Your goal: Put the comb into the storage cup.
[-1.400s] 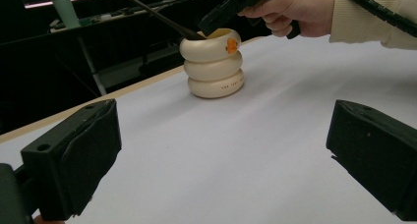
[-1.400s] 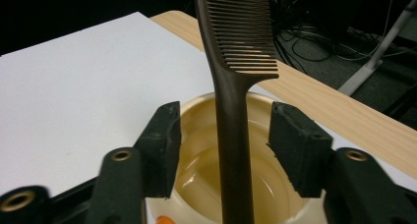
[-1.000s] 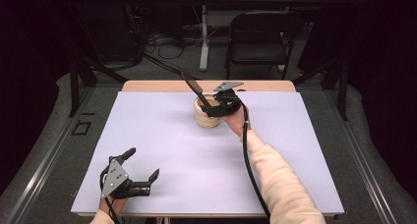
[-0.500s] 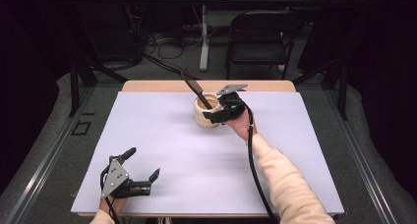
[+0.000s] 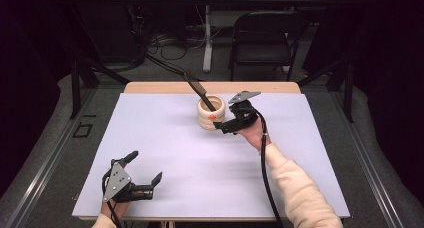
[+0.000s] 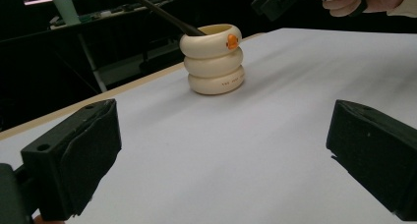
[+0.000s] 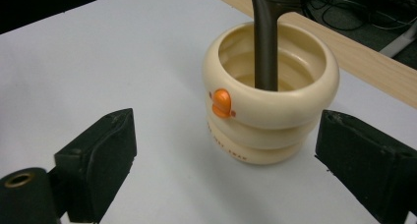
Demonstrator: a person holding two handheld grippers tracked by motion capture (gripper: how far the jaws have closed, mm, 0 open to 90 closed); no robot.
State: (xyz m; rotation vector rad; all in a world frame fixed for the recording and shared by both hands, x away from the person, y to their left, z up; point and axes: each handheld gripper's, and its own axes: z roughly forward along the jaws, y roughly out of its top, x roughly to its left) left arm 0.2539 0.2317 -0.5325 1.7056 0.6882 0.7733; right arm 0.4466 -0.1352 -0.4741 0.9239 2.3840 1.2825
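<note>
The cream, three-ringed ceramic holder [image 7: 271, 98] stands at the far middle of the white worktop [image 5: 200, 173], a dark utensil [image 7: 266, 42] leaning inside it. The right tongs [image 5: 229, 119] sit spread just beside it, gripping nothing; grasping looks still ahead. The left tongs [image 5: 146, 167] rest spread, near left.

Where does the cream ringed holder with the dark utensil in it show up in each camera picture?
High view: the cream holder sits at the far middle of the table, just left of the right hand-held gripper.
Left gripper view: upper middle, far beyond the open jaws.
Right gripper view: centre right, close, between the open jaws.
Shared landmark: the orange knob on its top ring.
</note>
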